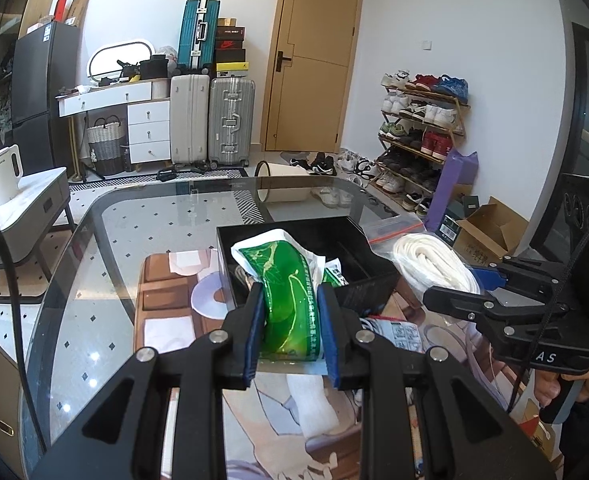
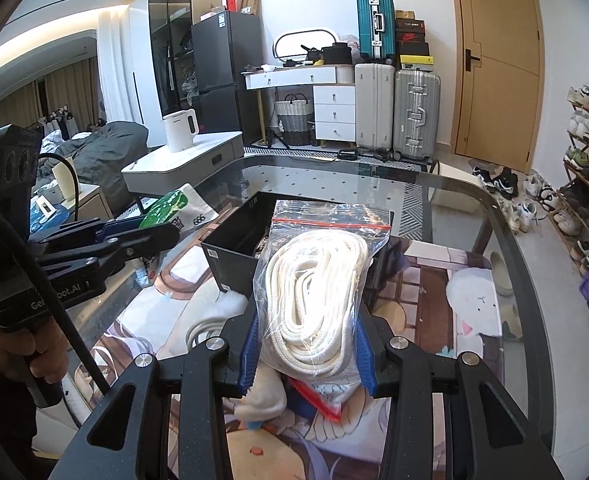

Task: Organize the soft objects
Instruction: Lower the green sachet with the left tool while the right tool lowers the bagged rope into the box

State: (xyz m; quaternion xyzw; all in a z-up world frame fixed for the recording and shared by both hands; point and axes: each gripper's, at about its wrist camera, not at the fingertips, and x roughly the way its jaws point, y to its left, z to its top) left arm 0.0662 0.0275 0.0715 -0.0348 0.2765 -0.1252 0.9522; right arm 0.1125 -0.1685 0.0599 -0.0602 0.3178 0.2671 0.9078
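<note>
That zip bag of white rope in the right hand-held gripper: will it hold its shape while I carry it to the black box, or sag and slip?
Likely floppy: the zip bag of white rope bulges above the right hand-held gripper, which pinches only its lower part. The clear film looks slick, so it may slip. Loose coils could shift as it is carried toward the black box.

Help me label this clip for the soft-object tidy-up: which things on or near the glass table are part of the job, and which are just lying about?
Part of the job:
- green packet, held by left gripper
- bagged white rope, held by right gripper
- black box

Just lying about:
- kettle
- suitcases
- shoe rack
- cardboard box
</note>
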